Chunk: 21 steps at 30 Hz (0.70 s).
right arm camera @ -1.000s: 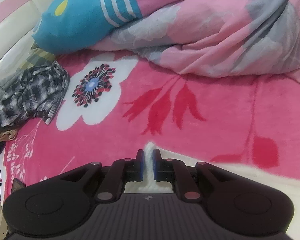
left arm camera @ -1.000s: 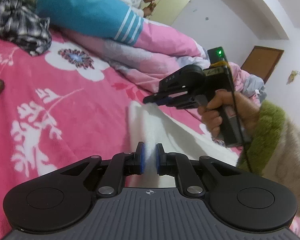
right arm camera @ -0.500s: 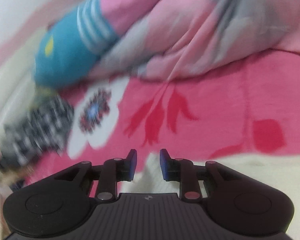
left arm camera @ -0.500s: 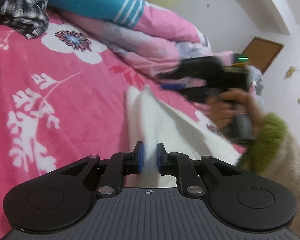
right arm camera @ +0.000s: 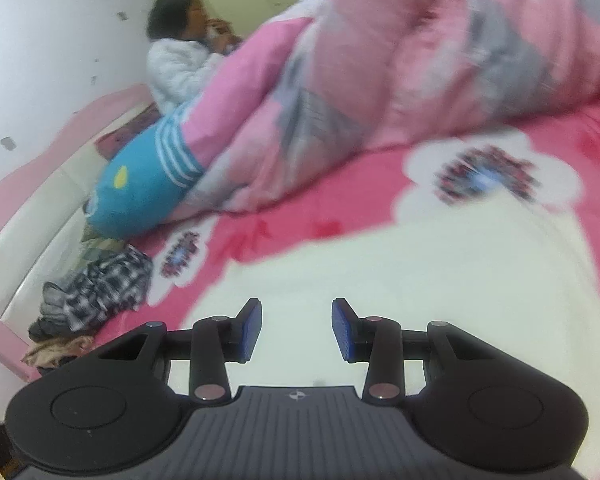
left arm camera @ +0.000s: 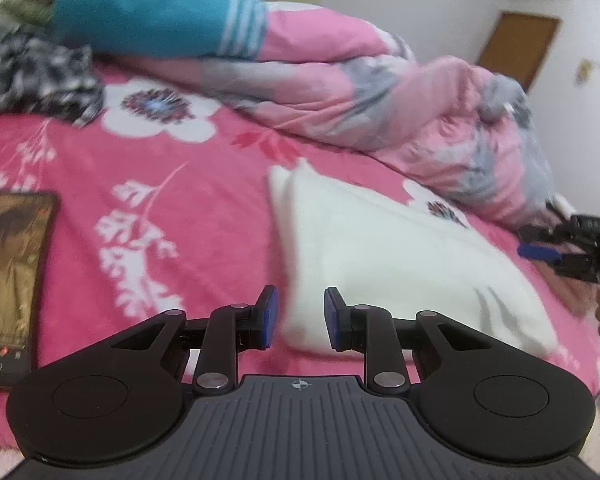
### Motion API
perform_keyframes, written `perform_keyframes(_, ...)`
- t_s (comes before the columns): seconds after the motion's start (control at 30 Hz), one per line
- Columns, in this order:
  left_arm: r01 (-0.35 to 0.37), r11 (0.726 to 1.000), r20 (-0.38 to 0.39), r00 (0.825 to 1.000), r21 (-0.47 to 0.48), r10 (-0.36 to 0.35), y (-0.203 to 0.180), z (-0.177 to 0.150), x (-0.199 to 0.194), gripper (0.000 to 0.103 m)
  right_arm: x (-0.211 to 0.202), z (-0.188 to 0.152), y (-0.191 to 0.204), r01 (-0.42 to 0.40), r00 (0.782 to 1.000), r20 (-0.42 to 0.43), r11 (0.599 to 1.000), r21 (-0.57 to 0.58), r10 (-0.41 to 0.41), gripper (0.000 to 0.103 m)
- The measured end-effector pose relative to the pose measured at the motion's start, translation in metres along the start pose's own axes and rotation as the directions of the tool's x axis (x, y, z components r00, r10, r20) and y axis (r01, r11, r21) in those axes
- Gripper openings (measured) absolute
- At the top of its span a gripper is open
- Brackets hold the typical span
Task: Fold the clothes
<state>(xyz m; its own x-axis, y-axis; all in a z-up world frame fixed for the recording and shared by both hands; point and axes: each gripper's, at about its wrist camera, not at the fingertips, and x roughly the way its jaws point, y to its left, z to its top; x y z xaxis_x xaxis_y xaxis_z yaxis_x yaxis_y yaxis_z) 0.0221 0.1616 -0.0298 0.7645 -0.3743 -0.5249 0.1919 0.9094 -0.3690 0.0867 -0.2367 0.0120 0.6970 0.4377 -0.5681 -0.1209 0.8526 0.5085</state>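
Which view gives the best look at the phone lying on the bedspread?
The left wrist view: the phone lies at the left edge on the pink bedspread, screen lit, most of its length visible. The right wrist view does not show it clearly; only a dark sliver sits at its bottom-left corner.

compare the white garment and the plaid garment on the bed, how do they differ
The white garment is plain and lies spread flat near the grippers; the plaid garment is black-and-white checked and sits crumpled in a heap further off, near the blue pillow. Both rest on the pink floral blanket, untouched by either gripper.
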Motion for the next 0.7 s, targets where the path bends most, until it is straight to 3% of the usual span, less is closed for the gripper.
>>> perform_keyframes(0.1, 0.049, 0.993, 0.058, 0.997, 0.109, -0.056, -0.027, 0.004, 0.000, 0.025, -0.016, -0.022, -0.016, 0.008, 1.000, -0.002, 0.999, 0.032, -0.008, 0.041)
perform_keyframes(0.17, 0.025, 0.984, 0.109, 0.993, 0.177, -0.045, -0.040, 0.004, 0.008, 0.025, -0.021, -0.032, -0.023, 0.010, 1.000, -0.002, 0.999, 0.045, -0.010, 0.041)
perform_keyframes(0.27, -0.114, 0.957, 0.098, 0.991, 0.267, 0.090, -0.047, -0.002, 0.038, 0.025, -0.029, -0.044, -0.030, 0.016, 1.000, -0.003, 0.999, 0.049, -0.015, 0.041)
perform_keyframes(0.37, -0.128, 0.954, -0.004, 0.991, 0.271, 0.134, -0.035, -0.015, 0.061, 0.025, -0.041, -0.052, -0.034, 0.027, 1.000, 0.007, 0.999, 0.020, -0.027, 0.041)
perform_keyframes(0.43, -0.130, 0.946, 0.009, 0.991, 0.297, 0.134, -0.037, -0.018, 0.055, 0.025, -0.049, -0.056, -0.039, 0.041, 0.999, 0.013, 0.999, 0.003, -0.041, 0.041)
perform_keyframes(0.7, -0.082, 0.970, -0.071, 0.992, 0.230, 0.101, -0.025, -0.010, 0.034, 0.025, -0.073, -0.065, -0.074, 0.084, 0.996, 0.038, 0.995, 0.053, -0.086, 0.041)
